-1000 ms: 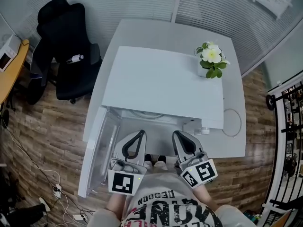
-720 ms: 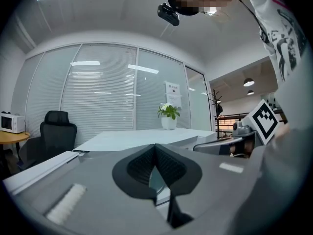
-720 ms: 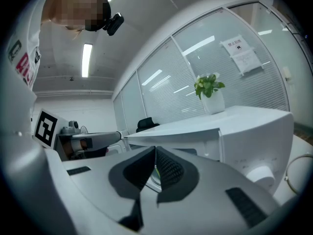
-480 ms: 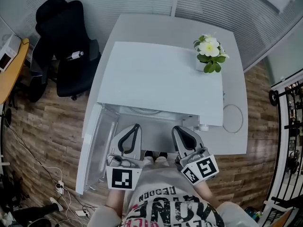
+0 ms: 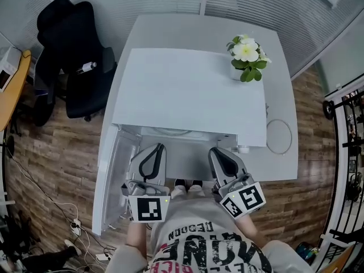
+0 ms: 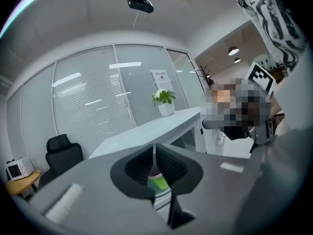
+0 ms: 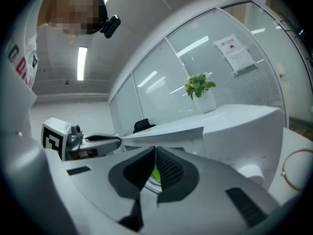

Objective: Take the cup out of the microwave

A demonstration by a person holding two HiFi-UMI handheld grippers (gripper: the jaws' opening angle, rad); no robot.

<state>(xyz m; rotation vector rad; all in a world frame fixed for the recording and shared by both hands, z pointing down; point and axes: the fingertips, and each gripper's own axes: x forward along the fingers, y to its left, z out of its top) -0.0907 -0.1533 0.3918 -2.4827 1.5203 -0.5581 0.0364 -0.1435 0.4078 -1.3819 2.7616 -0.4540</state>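
Observation:
A white microwave (image 5: 187, 95) stands on a white table, its door (image 5: 111, 175) swung open to the left. Its top hides the cup in the head view. In the left gripper view a green and white cup (image 6: 159, 184) shows behind the jaws, inside the opening. The right gripper view shows only a green sliver of the cup (image 7: 155, 174). My left gripper (image 5: 158, 148) is level in front of the opening. Its jaws have just been opening by a hair, but only a thin slit shows, with nothing in it. My right gripper (image 5: 214, 151) is beside it, shut and empty.
A potted plant (image 5: 244, 56) with white flowers sits on the microwave's back right corner. A thin cable loop (image 5: 278, 136) lies on the table (image 5: 284, 164) to the right. A black office chair (image 5: 68, 56) stands at the left, and cables trail over the wooden floor.
My left gripper has rolled a little, so its fingers now point straighter at the opening. The right gripper has stayed where it was.

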